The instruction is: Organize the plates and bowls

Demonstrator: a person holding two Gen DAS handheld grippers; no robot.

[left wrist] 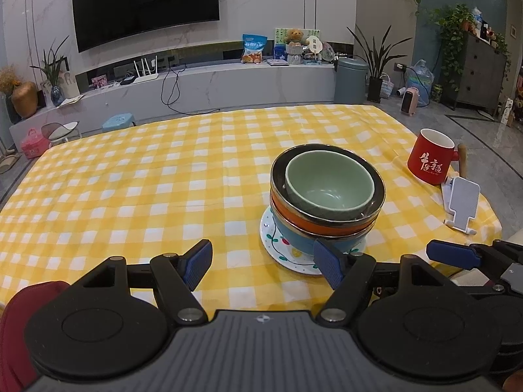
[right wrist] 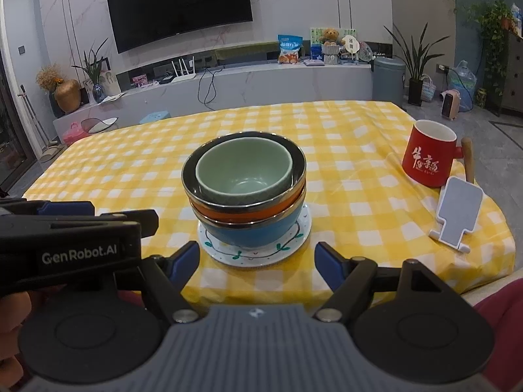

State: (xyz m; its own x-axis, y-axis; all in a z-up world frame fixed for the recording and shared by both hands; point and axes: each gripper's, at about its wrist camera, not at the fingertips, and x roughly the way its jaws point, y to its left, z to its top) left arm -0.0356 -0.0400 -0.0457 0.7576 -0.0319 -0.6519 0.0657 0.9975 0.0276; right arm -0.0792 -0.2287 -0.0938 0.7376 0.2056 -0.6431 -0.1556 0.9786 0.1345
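Gaping wide, the left gripper [left wrist: 264, 263] holds nothing; its right pad [left wrist: 328, 263] sits in front of the plate [left wrist: 273, 245], contact unclear. Right gripper [right wrist: 257, 261] also spread wide and empty, jaws flanking the near edge of the plate [right wrist: 255, 254] without touching it (pads hang over the table's front edge).

Stack, taken as landmark: white painted plate at the bottom, blue bowl [right wrist: 258, 233] on it, orange bowl [right wrist: 238, 214] nested in that, dark bowl [right wrist: 189, 176] above, green bowl [right wrist: 245, 171] innermost on top. All upright, on a yellow checked cloth [left wrist: 147, 189].

Right of the stack, well apart: red mug [right wrist: 426, 158] with a wooden handle. Nearer than the mug, right of the stack: white phone stand [right wrist: 457, 215], tilted back.

Beyond the stack, across the room: TV [right wrist: 179, 3] on a marble wall.
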